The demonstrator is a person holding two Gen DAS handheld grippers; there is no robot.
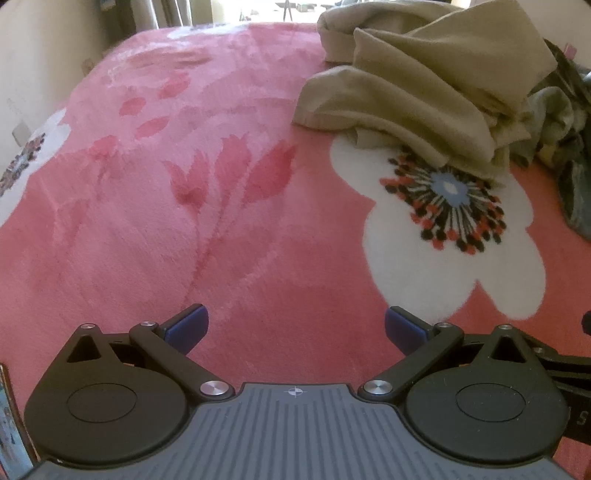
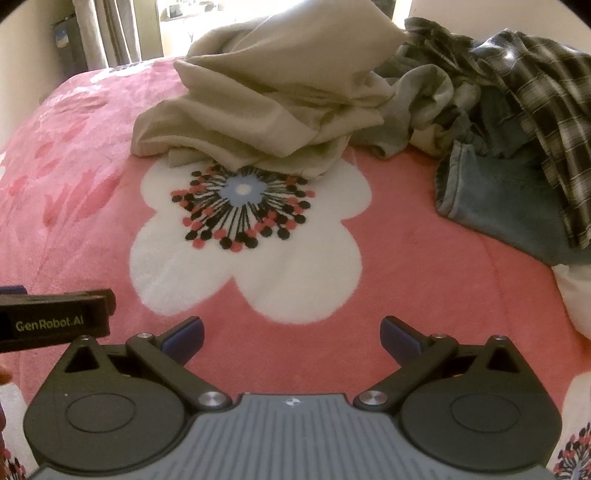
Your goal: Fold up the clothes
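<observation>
A crumpled beige garment (image 1: 417, 85) lies in a heap on the pink floral blanket (image 1: 184, 229), far right in the left wrist view and centre back in the right wrist view (image 2: 266, 99). Blue jeans (image 2: 491, 199), a grey garment (image 2: 421, 99) and a dark plaid shirt (image 2: 535, 96) are piled to its right. My left gripper (image 1: 295, 328) is open and empty, low over the blanket, well short of the clothes. My right gripper (image 2: 291, 336) is open and empty, in front of the white flower (image 2: 243, 236).
The left gripper's body (image 2: 55, 317) shows at the left edge of the right wrist view. Curtains (image 2: 110, 29) and a bright window stand beyond the bed's far edge. A white item (image 2: 576, 295) lies at the right edge.
</observation>
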